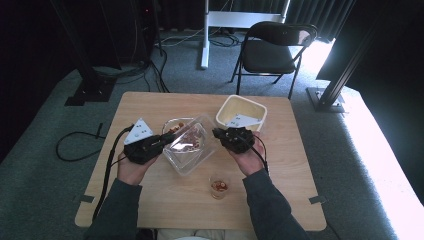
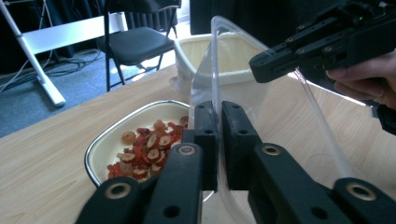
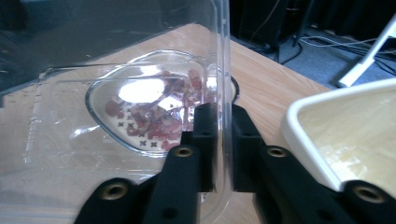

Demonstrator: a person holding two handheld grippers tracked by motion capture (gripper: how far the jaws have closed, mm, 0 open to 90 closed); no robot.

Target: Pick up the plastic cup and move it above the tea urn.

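Both the left claw [image 1: 159, 141] and right claw [image 1: 218, 133] pinch a clear plastic box [image 1: 192, 150] mid-frame, seemingly mid-lift; next calls for level, matched motion.

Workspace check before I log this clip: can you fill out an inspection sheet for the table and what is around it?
Surface: wooden table, dry, unmarked.
Job's things: clear plastic container held tilted above the table; metal-rimmed dish of red dried fruit slices; cream tub; small glass of the same fruit near the person.
Clutter: nothing seen.
Grippers: left claw shut on the container's rim; right claw shut on the opposite rim.
Cables: one trails from each claw; more lie on the floor at left.
Surroundings: folding chair, grey carpet, white frame, dark stands.
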